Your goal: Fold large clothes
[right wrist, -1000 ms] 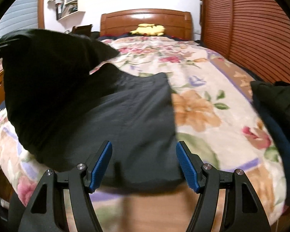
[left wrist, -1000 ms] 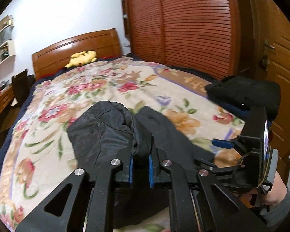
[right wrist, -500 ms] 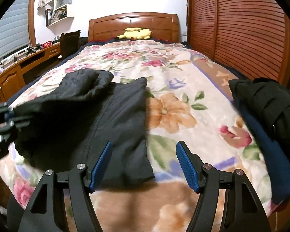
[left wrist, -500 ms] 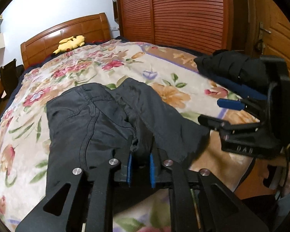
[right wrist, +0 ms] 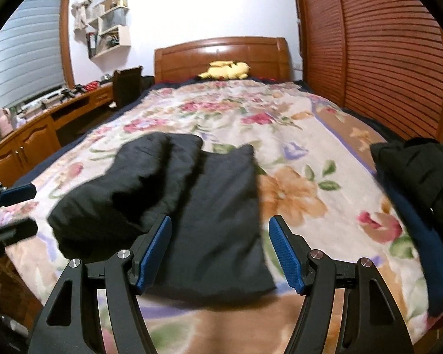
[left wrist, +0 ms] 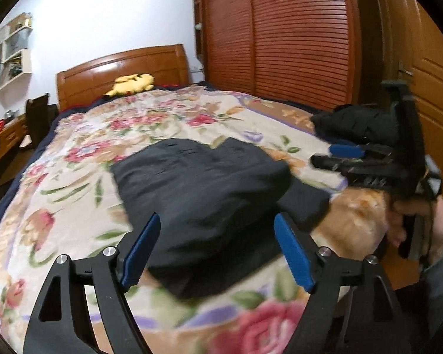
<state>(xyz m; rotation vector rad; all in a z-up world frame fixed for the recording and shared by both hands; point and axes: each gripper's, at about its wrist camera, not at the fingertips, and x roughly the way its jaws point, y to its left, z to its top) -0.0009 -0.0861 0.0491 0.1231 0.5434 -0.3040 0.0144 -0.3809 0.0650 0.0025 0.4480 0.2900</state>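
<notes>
A dark, folded pair of trousers [left wrist: 203, 194] lies on the floral blanket [left wrist: 73, 183] near the bed's foot, its upper layer doubled over the lower one [right wrist: 215, 206]. My left gripper [left wrist: 218, 247] hovers just in front of the trousers with its jaws opening; nothing is pressed between the blue pads [left wrist: 294, 253]. My right gripper [right wrist: 220, 253] stands open over the near edge of the trousers and grips nothing. It also shows at the right of the left wrist view [left wrist: 339, 156], held by a hand [left wrist: 398, 230]. The left gripper's fingertips [right wrist: 16, 193] show at the left edge of the right wrist view.
A pile of dark clothes [left wrist: 357, 126] sits on the bed's right side [right wrist: 419, 171]. A yellow plush toy [left wrist: 133, 84] lies by the wooden headboard [right wrist: 221, 54]. Slatted wardrobe doors [left wrist: 295, 38] run along the right; a desk [right wrist: 29, 135] and a chair [right wrist: 127, 85] stand left.
My left gripper let go of the trousers' edge, opened wide and drew back; the lifted layer now lies folded flat on the lower one. The right gripper stayed open in place.
</notes>
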